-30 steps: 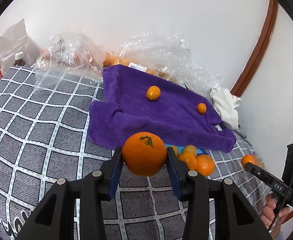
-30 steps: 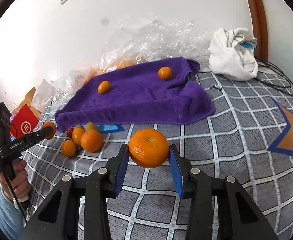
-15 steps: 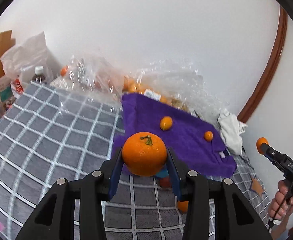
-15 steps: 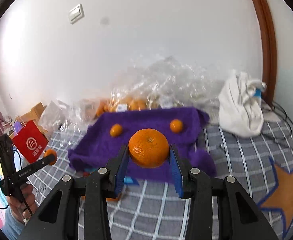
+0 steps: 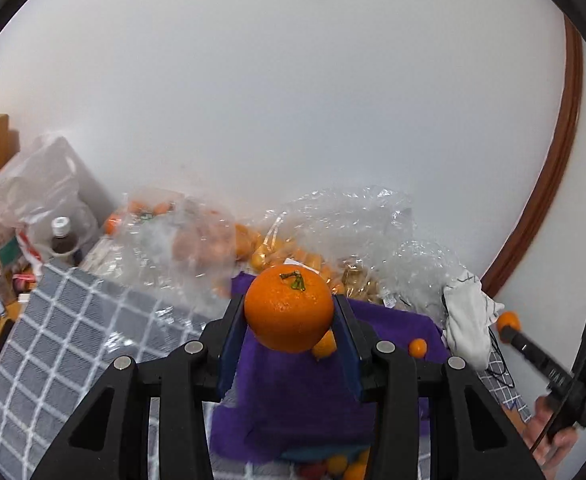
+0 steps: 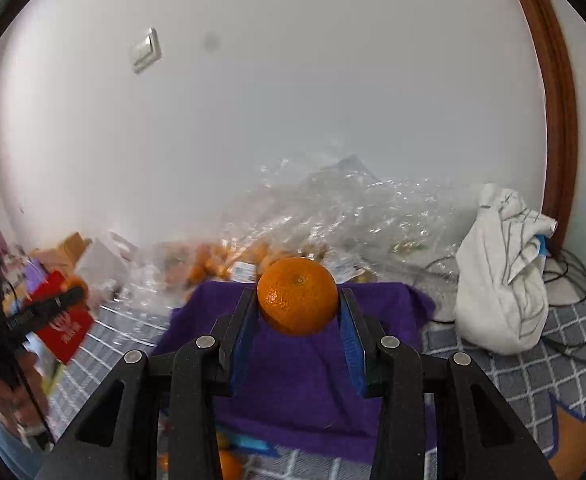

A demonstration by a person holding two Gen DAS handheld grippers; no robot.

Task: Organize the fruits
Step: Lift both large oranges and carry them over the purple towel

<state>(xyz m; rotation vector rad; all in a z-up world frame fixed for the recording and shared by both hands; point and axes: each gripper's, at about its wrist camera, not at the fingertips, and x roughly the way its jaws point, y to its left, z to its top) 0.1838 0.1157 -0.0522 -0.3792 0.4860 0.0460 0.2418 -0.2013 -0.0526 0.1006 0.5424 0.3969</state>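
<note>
gripping one orange [image 5: 289, 312] each, l tool [image 5: 289, 322] & r tool [image 6: 297, 314].

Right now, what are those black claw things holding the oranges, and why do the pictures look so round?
Those claws are grippers that a person holds, one per hand. Each carries a wide, round-eyed camera that looks along its fingers. In the left picture, the left gripper pinches an orange with a stem. In the right picture, the right gripper pinches another orange. Below lies a purple towel on a checked grey cover, with clear fruit bags by the wall.
</note>
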